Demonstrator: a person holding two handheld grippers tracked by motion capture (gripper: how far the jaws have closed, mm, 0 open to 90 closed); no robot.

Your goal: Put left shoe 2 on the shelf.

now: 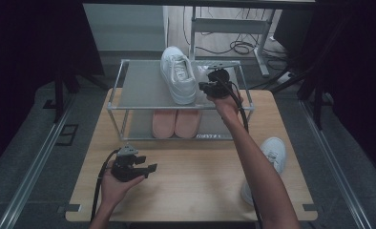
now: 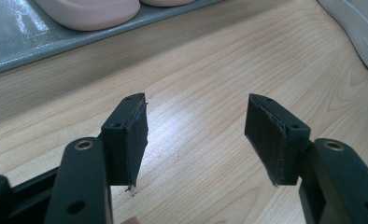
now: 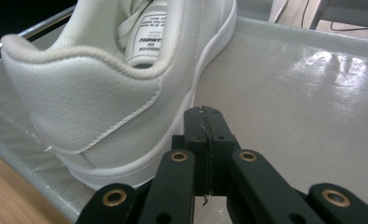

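A light wooden tabletop (image 1: 191,186) stands in a dark room, and on its far half sits a two-tier shoe rack (image 1: 143,88) with a metal frame and grey shelves. On the top shelf lies a white sneaker (image 1: 178,74), toe toward the far side, heel toward the person. On the bottom shelf a pair of pink shoes (image 1: 175,124) sits side by side, their toes close to the shelf's front edge. A second white sneaker (image 1: 273,153) lies on the tabletop at the right, partly hidden behind the person's right forearm.

The right tongs (image 1: 214,85) hover over the top shelf, just beside the heel end of the white sneaker on the rack. In the right gripper view these tongs (image 3: 205,123) are pressed together pad to pad, with nothing between them; the sneaker's heel (image 3: 84,93) stands just to their left, and whether they touch its sole I cannot tell.

The left tongs (image 1: 145,169) rest low over the near left part of the tabletop, held in the left hand (image 1: 114,186). In the left gripper view they (image 2: 196,135) stand wide apart over bare wood, gripping nothing, with the rack's bottom shelf and pink shoes ahead.
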